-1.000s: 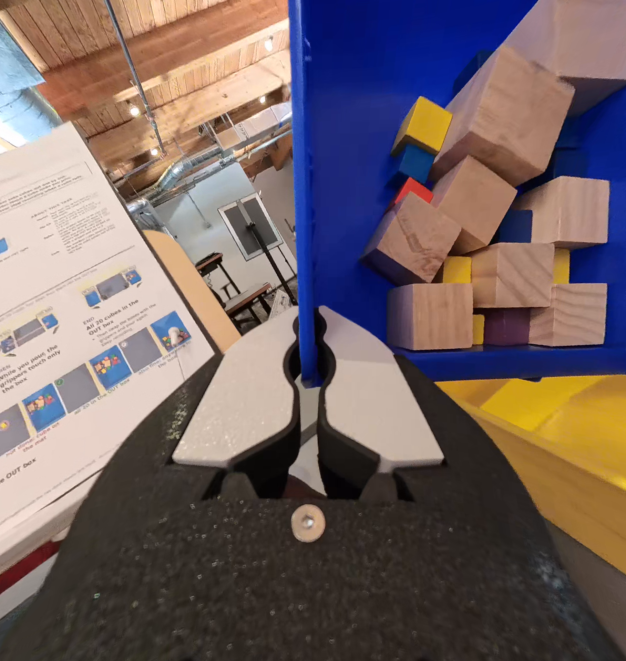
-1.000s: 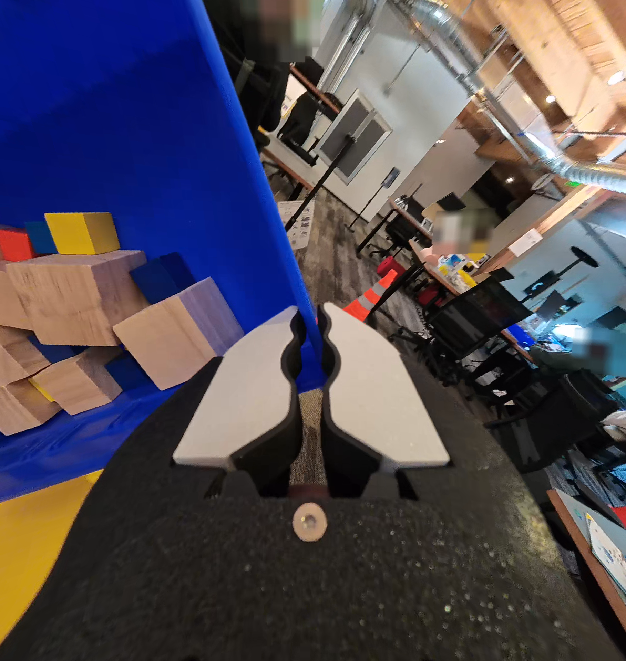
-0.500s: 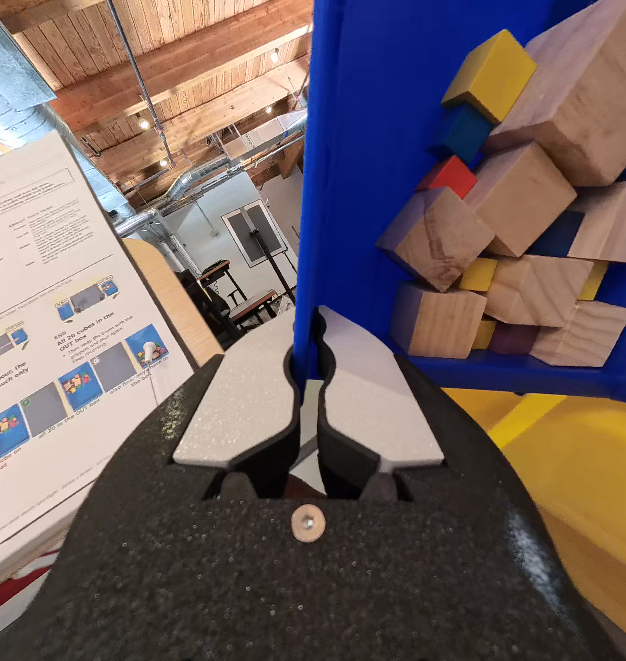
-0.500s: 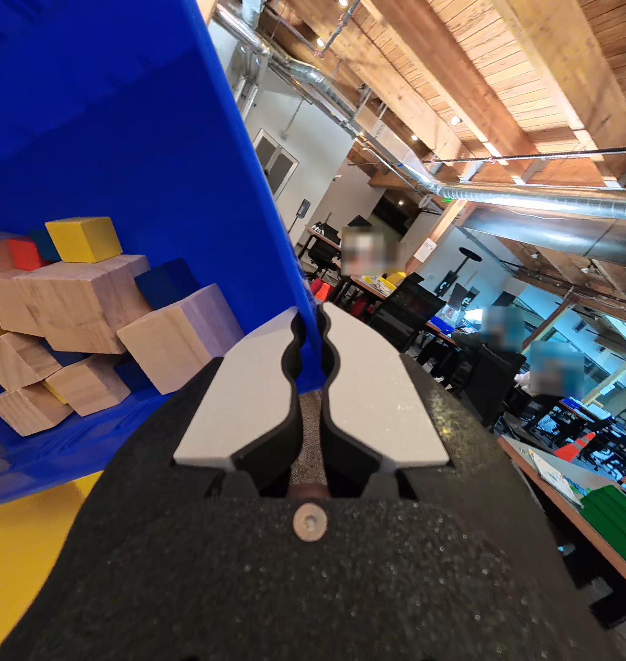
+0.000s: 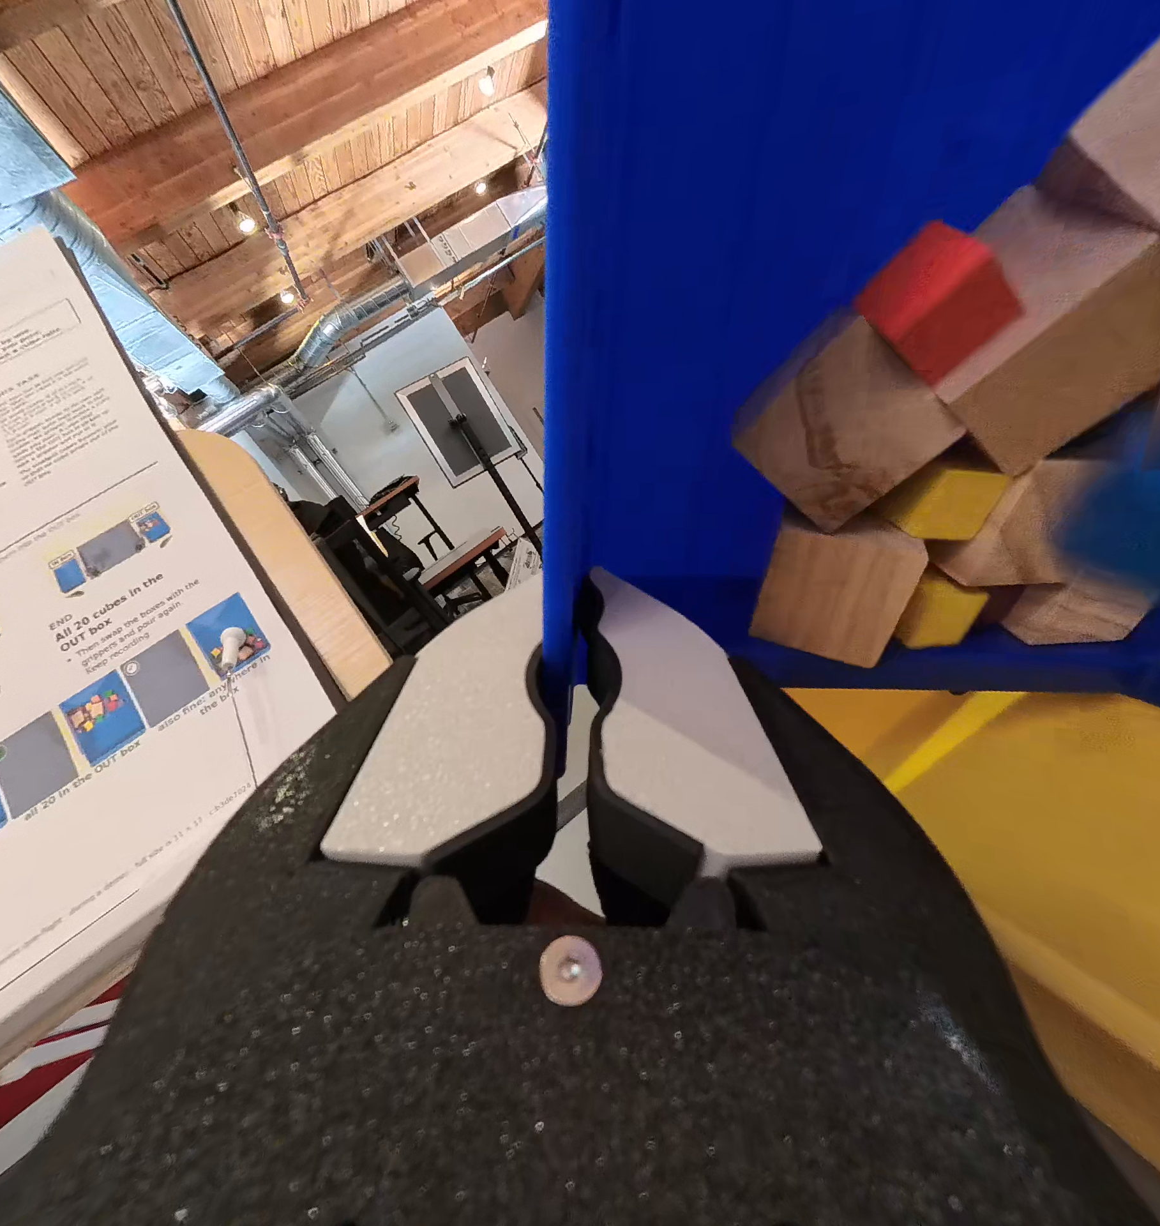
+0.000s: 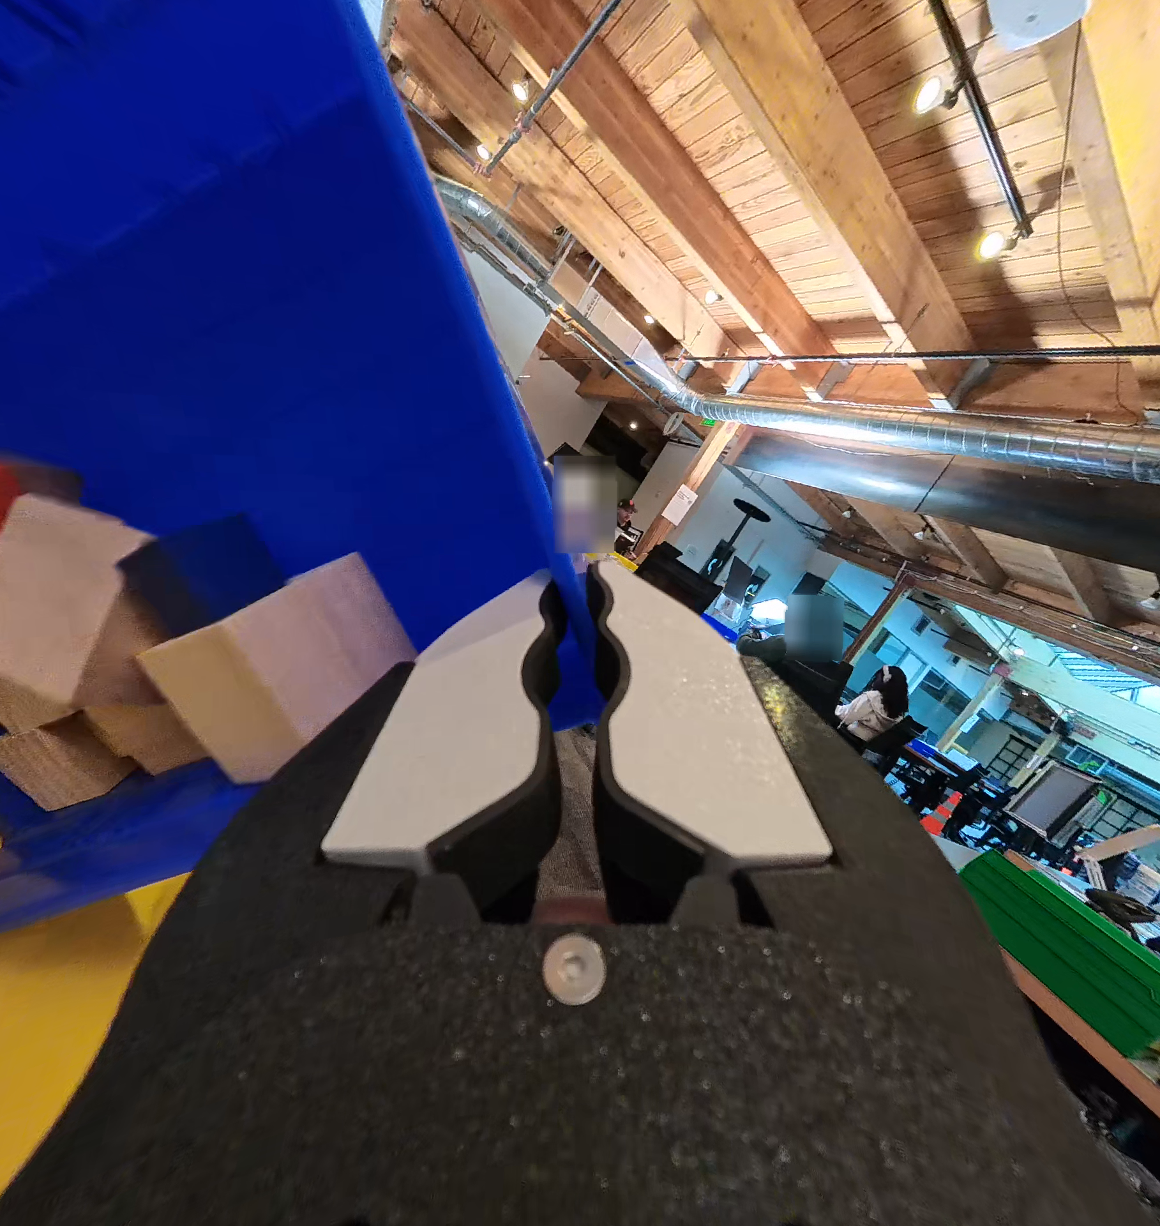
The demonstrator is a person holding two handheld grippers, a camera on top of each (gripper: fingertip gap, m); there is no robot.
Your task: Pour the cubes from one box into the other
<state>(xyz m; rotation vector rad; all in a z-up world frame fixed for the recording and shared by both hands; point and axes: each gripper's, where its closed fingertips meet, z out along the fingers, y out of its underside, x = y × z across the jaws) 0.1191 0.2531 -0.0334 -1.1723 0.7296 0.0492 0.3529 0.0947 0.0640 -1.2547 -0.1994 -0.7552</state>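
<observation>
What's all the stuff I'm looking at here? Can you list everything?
blue box: one, blue, tipped up, a side wall in each gripper
wooden cubes: several, plain wood, piled at the box's low edge
red cube: one, red, on the pile
yellow cubes: two seen, yellow, among the wood
yellow box: one, yellow, below
instruction sheet: one, white, left
left gripper: shut on blue box
right gripper: shut on blue box
</observation>
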